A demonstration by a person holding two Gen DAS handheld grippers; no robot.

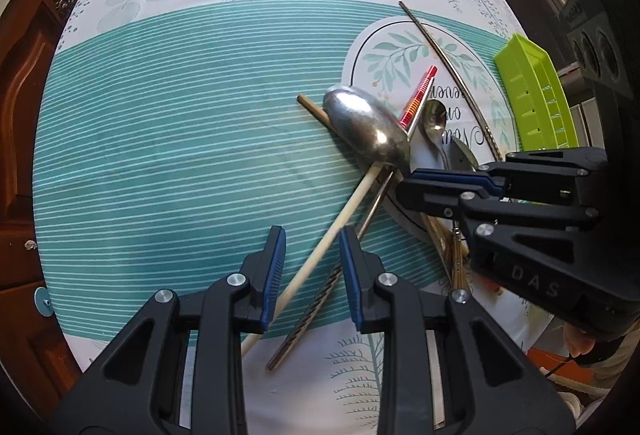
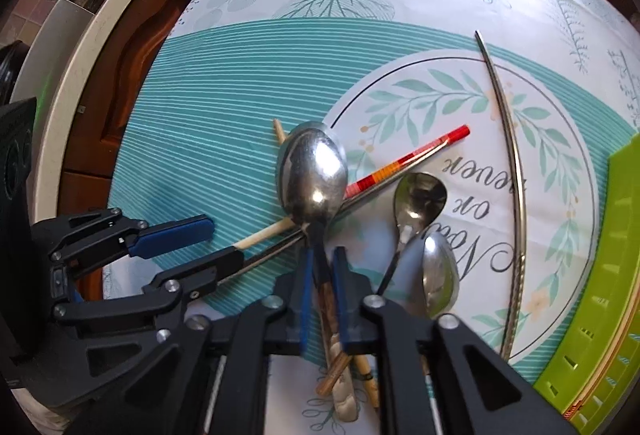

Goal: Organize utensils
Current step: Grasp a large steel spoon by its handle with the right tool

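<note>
A pile of utensils lies on the patterned tablecloth. A big steel spoon [image 2: 314, 171] with a dark handle lies bowl down; it also shows in the left wrist view [image 1: 366, 125]. My right gripper [image 2: 322, 299] straddles its handle, jaws slightly apart, not clamped. A red-tipped chopstick [image 2: 404, 165], a pale chopstick [image 1: 320, 249] and a twisted steel chopstick [image 1: 320, 295] cross under it. My left gripper [image 1: 312, 275] is open over those two chopsticks. Two smaller spoons [image 2: 418, 195] [image 2: 440, 275] and a long steel chopstick [image 2: 512, 171] lie to the right.
A lime green slotted tray [image 2: 600, 295] stands at the right edge; it also shows in the left wrist view [image 1: 536, 91]. Wooden handles [image 2: 340, 375] lie under my right gripper. A brown wooden cabinet [image 1: 24, 83] stands beyond the table's left edge.
</note>
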